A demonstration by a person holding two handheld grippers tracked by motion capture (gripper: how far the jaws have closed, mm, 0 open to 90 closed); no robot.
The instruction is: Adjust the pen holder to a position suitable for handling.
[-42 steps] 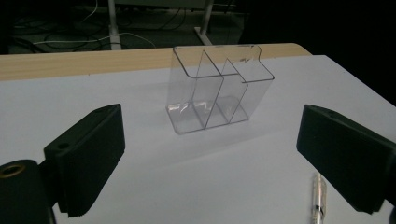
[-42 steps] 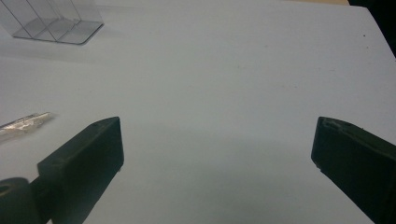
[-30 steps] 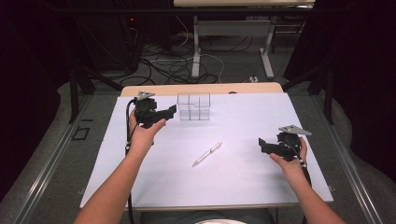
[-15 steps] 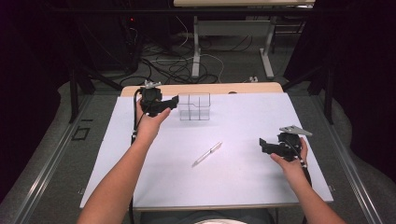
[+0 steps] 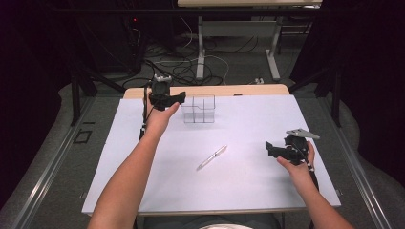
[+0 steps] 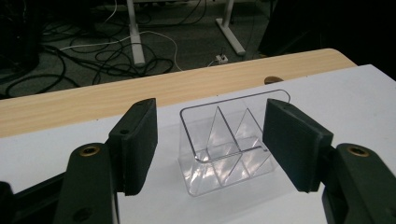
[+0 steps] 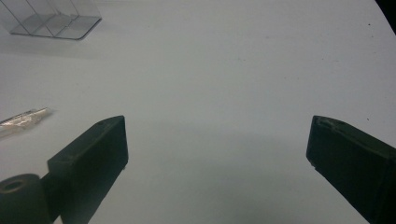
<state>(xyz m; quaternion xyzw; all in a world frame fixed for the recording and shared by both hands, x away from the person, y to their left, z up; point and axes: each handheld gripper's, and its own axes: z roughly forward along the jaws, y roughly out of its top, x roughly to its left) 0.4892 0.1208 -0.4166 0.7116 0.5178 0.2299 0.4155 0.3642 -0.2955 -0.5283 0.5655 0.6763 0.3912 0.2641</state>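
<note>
A clear plastic organizer with dividers stands near the table's far edge. My left gripper hovers just left of it, raised above the table, open and holding nothing. Its own view has the organizer framed between the two spread jaws, a little beyond them. A silvery pen lies at the middle of the white sheet. My right gripper is low at the right side, open and holding nothing. From it, the pen's tip is at far left and the organizer's base at top left.
A strip of bare wooden tabletop runs behind the white sheet, with a small hole in it. Beyond the table, cables and desk legs lie on the floor. Dark curtains close off both sides.
My left gripper has moved away from me and to the right, rising toward the organizer. The right gripper and the pen have stayed in place.
</note>
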